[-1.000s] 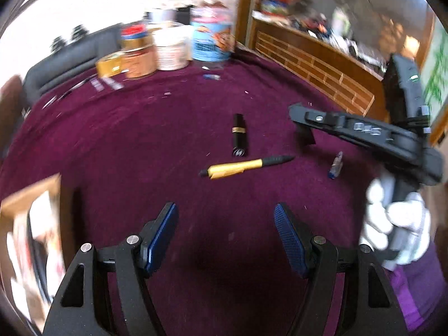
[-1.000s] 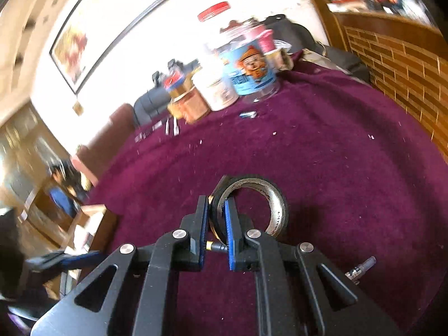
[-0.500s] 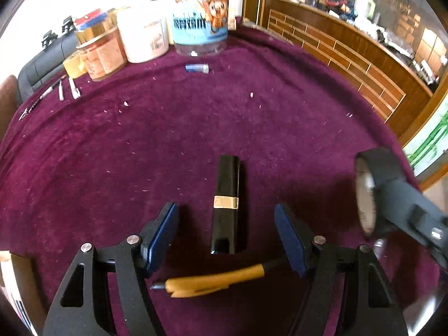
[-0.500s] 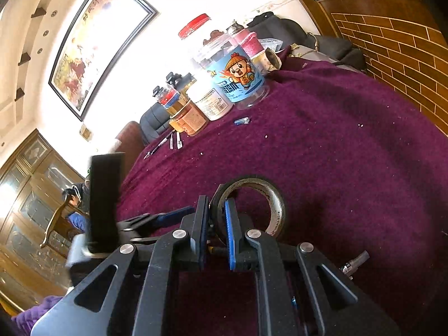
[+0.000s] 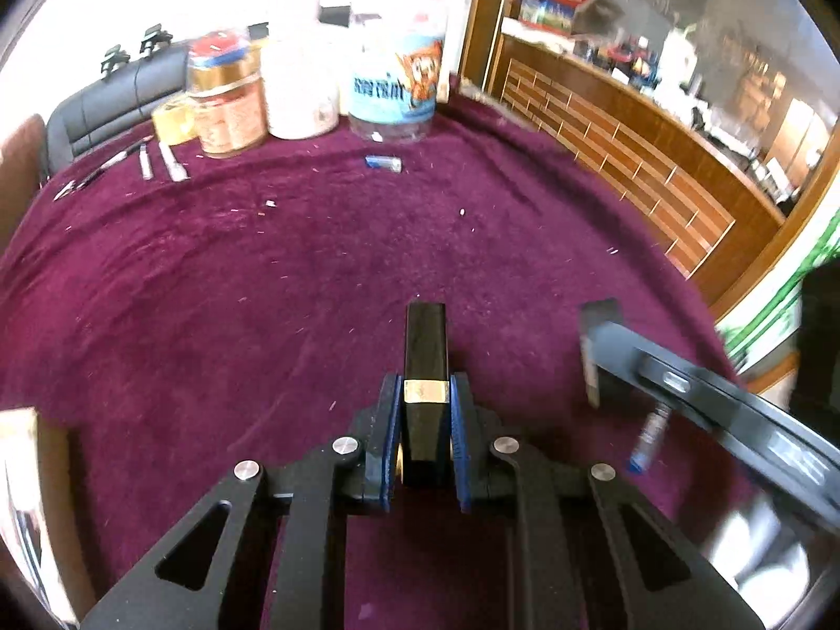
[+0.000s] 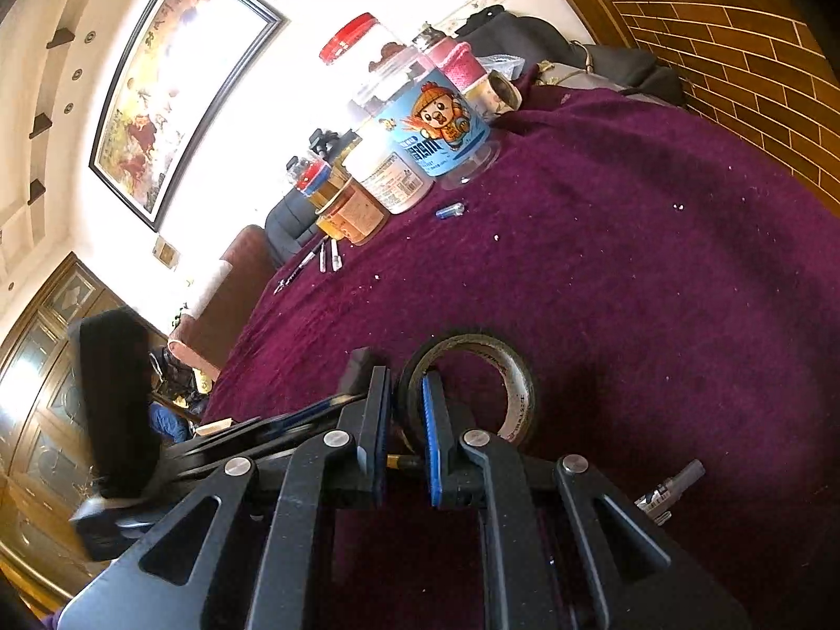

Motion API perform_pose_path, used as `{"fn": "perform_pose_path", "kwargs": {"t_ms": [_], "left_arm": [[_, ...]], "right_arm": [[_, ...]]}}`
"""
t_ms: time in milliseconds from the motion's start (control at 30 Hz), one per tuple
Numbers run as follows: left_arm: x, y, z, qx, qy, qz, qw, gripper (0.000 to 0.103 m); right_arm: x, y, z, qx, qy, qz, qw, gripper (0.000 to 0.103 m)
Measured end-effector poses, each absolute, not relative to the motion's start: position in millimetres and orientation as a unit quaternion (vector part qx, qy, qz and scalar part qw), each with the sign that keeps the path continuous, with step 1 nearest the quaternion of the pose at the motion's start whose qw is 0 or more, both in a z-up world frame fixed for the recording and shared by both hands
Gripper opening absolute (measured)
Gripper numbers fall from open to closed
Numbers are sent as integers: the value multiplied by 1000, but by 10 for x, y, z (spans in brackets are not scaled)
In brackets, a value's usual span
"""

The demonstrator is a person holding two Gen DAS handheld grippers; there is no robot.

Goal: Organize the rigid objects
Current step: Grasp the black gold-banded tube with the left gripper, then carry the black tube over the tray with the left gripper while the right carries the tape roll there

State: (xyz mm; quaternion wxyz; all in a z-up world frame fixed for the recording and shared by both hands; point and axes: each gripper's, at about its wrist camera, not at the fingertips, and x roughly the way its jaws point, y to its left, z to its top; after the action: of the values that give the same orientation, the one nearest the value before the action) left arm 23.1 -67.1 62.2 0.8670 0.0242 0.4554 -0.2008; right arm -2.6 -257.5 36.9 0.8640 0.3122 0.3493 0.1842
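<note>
A black lipstick tube point(image 5: 425, 341) with a gold band lies on the purple tablecloth point(image 5: 262, 315). My left gripper point(image 5: 424, 386) has its jaws closing on it, and the blue pads press both sides at the band. My right gripper point(image 6: 407, 386) is shut on the wall of a roll of tape point(image 6: 512, 394) that stands on edge on the cloth. In the left wrist view the right gripper's arm point(image 5: 735, 420) reaches in from the right. A bit of the yellow pen point(image 6: 401, 463) shows under the right gripper.
Several jars point(image 5: 394, 79) stand at the far edge, with a small blue cylinder point(image 5: 383, 161) in front and thin tools point(image 5: 157, 157) to their left. A small silver-blue item point(image 6: 669, 491) lies near the right gripper. A cardboard box point(image 5: 21, 499) is at the left, and a wooden counter point(image 5: 656, 168) at the right.
My left gripper has moved forward over the lipstick tube and gone from wide open to closed on it. The yellow pen has dropped out of its view. The right gripper still holds the tape.
</note>
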Motion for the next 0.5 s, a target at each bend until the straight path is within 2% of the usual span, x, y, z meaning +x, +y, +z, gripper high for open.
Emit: {"fn": "perform_pose_path", "kwargs": {"t_ms": [233,500], "left_arm": [[-492,150,1090,-57,420,-212,881,14],[-1320,1399,1257,-127,394,-149,898,14]], "right_arm": [[-17,-2537,340,297,353,178,869,9],[-26,-2276,368,251,372,176,876,9]]}}
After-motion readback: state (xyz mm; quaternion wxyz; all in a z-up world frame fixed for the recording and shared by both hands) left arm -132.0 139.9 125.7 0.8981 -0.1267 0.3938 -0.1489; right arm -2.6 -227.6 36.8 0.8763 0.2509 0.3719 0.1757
